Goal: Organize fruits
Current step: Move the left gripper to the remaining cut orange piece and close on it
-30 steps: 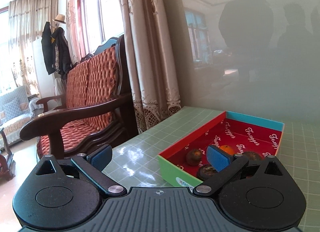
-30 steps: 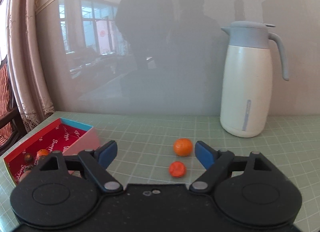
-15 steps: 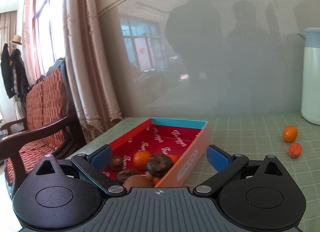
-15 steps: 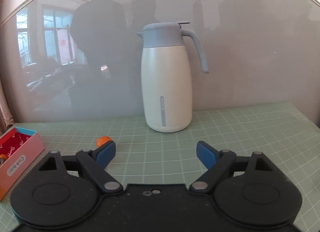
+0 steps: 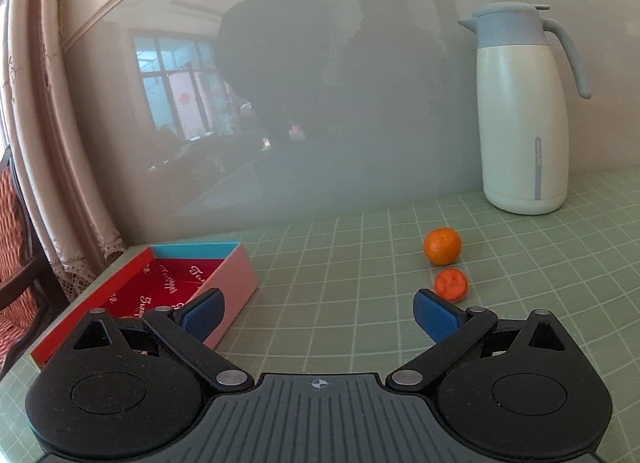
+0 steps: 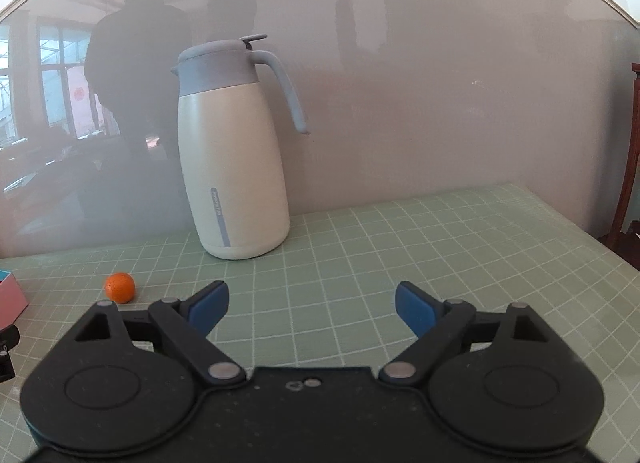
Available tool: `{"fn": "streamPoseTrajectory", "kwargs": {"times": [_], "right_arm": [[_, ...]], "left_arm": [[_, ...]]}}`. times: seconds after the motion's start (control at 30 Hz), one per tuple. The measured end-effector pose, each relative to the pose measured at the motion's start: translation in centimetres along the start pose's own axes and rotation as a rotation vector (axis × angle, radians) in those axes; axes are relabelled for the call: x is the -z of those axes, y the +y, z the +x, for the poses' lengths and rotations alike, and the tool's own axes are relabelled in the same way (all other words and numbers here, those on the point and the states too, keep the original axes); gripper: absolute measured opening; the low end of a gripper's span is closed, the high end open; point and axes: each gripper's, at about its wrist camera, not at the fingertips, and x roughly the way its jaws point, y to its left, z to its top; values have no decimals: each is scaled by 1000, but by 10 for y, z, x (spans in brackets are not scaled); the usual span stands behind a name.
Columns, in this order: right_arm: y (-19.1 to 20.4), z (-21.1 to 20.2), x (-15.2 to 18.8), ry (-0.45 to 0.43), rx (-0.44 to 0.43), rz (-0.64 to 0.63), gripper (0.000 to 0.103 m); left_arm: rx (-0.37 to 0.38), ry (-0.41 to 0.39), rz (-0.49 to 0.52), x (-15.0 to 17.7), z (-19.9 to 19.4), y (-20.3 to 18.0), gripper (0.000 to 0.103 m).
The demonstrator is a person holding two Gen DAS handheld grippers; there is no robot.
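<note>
Left hand-held gripper: jaws spread wide, nothing between the blue pads; both black linkage arms splayed outward; pointing forward and angled somewhat downward. Right hand-held gripper: jaws likewise wide apart and have just been opening further, nothing between its blue pads, the same forward, downward tilt. Neither holds anything. No hand or sleeve visible in either wrist view.

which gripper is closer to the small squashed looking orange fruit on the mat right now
Left. The left gripper has the flattened orange fruit just beyond its right fingertip. The right gripper faces the kettle; that fruit is out of its view.
</note>
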Motion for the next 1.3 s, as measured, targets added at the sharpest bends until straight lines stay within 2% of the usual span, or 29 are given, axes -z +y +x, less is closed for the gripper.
{"fn": "streamPoseTrajectory", "kwargs": {"times": [0.5, 0.93, 1.3], "right_arm": [[-13, -3, 0, -10, 0, 4, 90], [-21, -2, -1, -10, 7, 9, 90], [-24, 2, -1, -4, 12, 2, 90]], "left_arm": [[68, -11, 38, -10, 14, -36, 100], [127, 109, -33, -12, 42, -48, 100], [126, 93, -19, -15, 57, -64, 100]]}}
